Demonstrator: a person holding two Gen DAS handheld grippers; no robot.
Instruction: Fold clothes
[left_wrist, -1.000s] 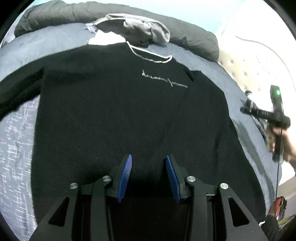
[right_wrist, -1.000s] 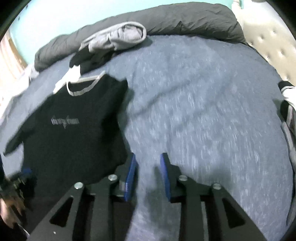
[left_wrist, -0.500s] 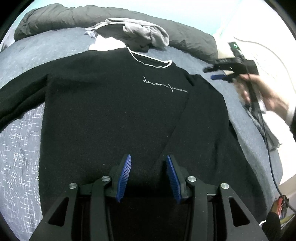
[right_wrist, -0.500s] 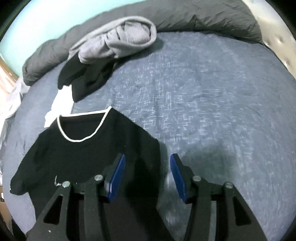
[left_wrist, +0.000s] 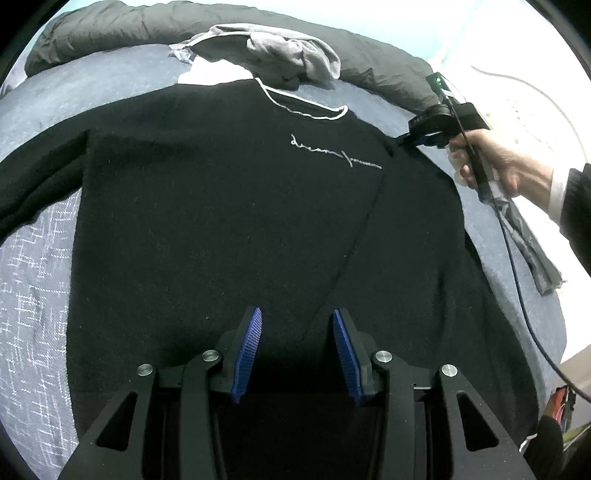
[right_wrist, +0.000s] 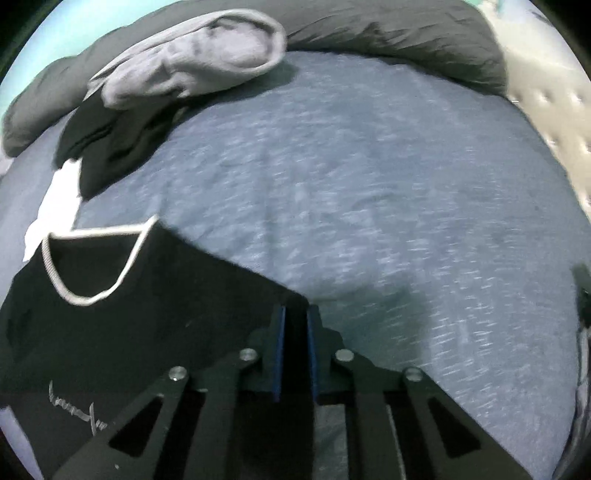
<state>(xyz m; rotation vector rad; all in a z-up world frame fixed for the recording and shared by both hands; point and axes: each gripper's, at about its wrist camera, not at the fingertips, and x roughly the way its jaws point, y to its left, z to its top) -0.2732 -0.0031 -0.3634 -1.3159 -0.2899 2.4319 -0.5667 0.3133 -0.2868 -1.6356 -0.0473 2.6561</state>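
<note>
Tongs (right_wrist: 295, 314) apparently pinch knit sweater (right_wrist: 155, 314).

One black sweater (left_wrist: 221, 206), one grey garment (left_wrist: 291, 55), two grippers: left gripper (left_wrist: 297, 350), right gripper (right_wrist: 295, 350).

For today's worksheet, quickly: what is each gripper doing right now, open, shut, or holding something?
Left gripper: open, holding nothing, over the black sweater.
Right gripper: shut on the black sweater at its shoulder edge.
</note>
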